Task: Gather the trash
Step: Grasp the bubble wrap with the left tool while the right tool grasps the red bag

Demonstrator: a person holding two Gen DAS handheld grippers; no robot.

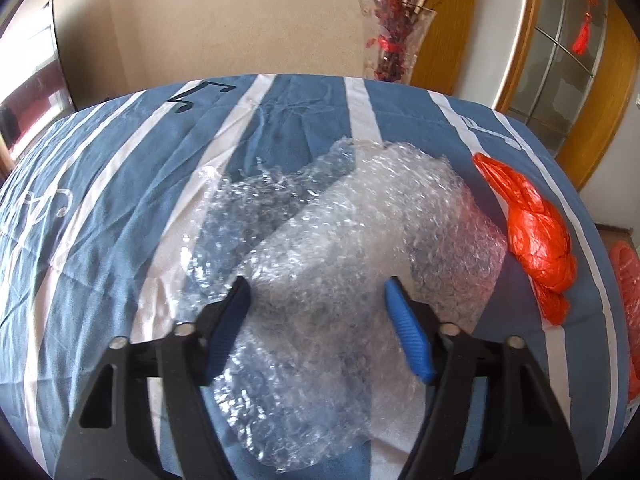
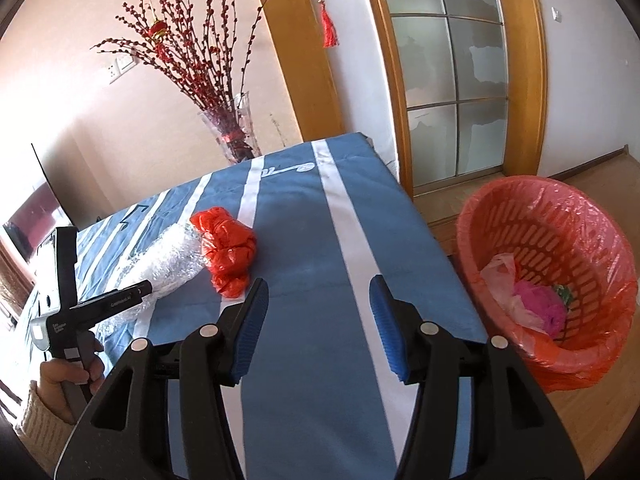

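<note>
A big crumpled sheet of clear bubble wrap (image 1: 340, 240) lies on the blue-and-white striped tablecloth (image 1: 120, 200). My left gripper (image 1: 315, 292) is over its near part, blue pads apart, with wrap bulging between them; I see no firm pinch. A knotted orange plastic bag (image 1: 532, 232) rests just right of the wrap. In the right wrist view the bubble wrap (image 2: 168, 264) and orange bag (image 2: 228, 252) lie ahead to the left. My right gripper (image 2: 318, 292) hovers open over bare cloth with nothing between its fingers. A red-lined basket (image 2: 472, 208) stands on the floor to the right.
The basket holds a pink wad (image 2: 540, 308) and a pale bag (image 2: 500, 276). A glass vase (image 2: 234, 132) with red branches stands behind the table's far edge. A hand in a cream sleeve (image 2: 40, 412) holds the left tool. A wooden glazed door (image 2: 452, 80) is beyond.
</note>
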